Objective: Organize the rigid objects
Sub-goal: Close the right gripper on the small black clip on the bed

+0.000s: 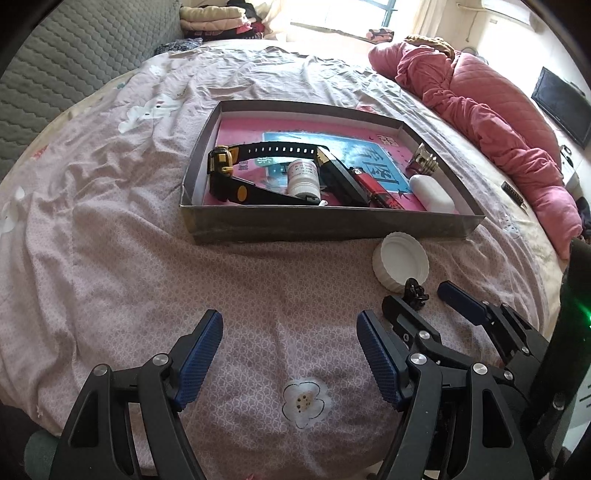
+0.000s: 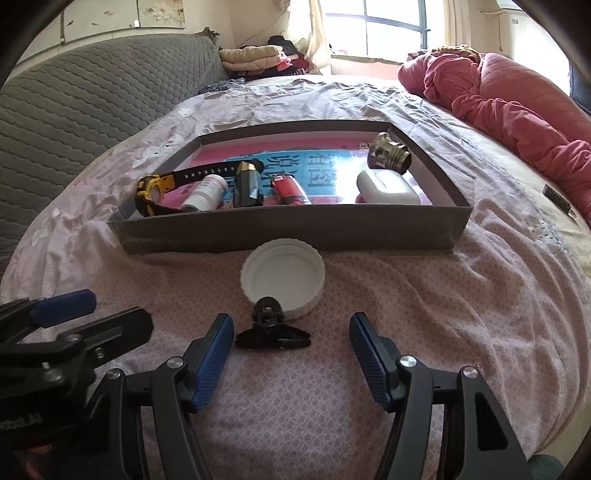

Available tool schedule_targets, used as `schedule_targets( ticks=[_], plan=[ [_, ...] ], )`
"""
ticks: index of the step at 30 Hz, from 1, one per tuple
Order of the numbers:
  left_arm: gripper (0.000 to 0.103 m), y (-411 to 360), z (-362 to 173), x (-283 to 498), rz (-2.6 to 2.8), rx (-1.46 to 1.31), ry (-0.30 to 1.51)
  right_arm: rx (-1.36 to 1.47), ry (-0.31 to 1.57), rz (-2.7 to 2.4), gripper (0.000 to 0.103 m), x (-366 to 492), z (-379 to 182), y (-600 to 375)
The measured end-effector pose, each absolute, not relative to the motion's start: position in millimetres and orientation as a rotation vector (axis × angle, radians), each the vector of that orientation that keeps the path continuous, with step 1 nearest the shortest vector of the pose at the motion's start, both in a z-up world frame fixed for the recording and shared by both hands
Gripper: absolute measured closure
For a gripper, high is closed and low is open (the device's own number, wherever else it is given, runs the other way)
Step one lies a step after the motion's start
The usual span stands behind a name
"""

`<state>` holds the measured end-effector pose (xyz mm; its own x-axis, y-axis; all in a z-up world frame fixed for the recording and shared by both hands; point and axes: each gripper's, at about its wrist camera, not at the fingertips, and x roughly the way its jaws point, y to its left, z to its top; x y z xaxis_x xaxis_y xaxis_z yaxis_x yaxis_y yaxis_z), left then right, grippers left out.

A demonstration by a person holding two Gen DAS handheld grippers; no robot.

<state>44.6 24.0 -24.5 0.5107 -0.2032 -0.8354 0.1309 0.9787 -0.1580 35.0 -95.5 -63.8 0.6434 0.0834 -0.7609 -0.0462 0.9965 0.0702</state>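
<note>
Daylight enters through the window (image 2: 388, 33) at the far side, which is overexposed in both views. The bed sheet (image 1: 129, 229) is evenly lit with soft shadows. Fisheye distortion curves the edges; corners are vignetted black. Focus is sharp.

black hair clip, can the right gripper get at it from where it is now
Probably yes. The black hair clip lies on the bedsheet just ahead of the open right gripper, with nothing between. The white lid sits right behind it, seemingly touching, so it might get nudged.

Hair clip (image 2: 272, 334) before lid (image 2: 283, 275); lid before tray (image 2: 288, 230); watch (image 2: 155, 192) in tray.
</note>
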Motion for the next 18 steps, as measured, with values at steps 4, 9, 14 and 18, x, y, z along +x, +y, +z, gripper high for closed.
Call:
schedule_targets(
  ticks=[4, 9, 14, 18],
  plan=[
    [0.027, 19.6, -26.9, 45.1, -0.223, -0.081, 1.020, 0.061, 0.867, 0.063, 0.039, 36.6, -65.4, -105.2],
    [0.027, 11.0, -29.1, 47.1, -0.246, -0.079, 1.026, 0.049, 0.862, 0.060, 0.046, 35.4, -64.3, -111.9],
    [0.027, -0.3, -29.8, 50.4, -0.279, -0.076, 1.031, 0.015, 0.852, 0.071, 0.059, 34.0, -61.9, -116.1],
    [0.027, -11.9, -28.7, 52.4, -0.310, -0.065, 1.029, -0.006, 0.853, 0.086, 0.074, 33.4, -61.3, -119.8]
  ],
)
